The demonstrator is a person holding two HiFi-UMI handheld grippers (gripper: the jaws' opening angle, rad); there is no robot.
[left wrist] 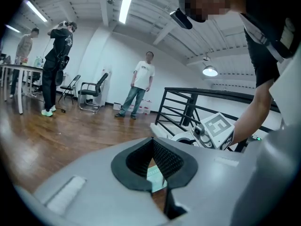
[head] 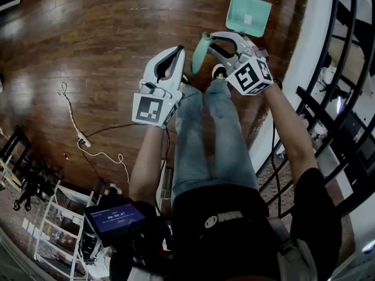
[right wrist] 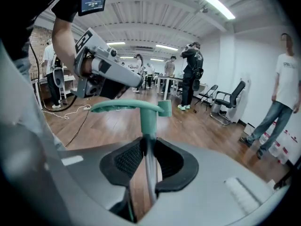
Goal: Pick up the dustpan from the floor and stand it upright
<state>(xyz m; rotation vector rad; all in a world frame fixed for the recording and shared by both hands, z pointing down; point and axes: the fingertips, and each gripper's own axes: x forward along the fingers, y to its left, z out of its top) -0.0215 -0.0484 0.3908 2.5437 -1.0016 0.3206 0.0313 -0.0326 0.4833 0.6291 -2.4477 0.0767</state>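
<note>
Right gripper [right wrist: 146, 144] on dustpan [head: 248, 15], railing [head: 344, 69] beside

Left tool [head: 179, 49] and right tool [head: 206, 38]: light grey moulded shells, black ribbed pads [left wrist: 167, 159]. Behind each tool is a white cube with black square markers: left cube [head: 153, 109], right cube [head: 251, 75]. Wearer: black short-sleeved top [head: 228, 227], blue jeans [head: 205, 139].

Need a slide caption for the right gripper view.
Right gripper clamps the dustpan by its metal shaft, teal handle above the jaws, wood floor behind.

Head view steeply down, all share floor [head: 88, 51]
</note>
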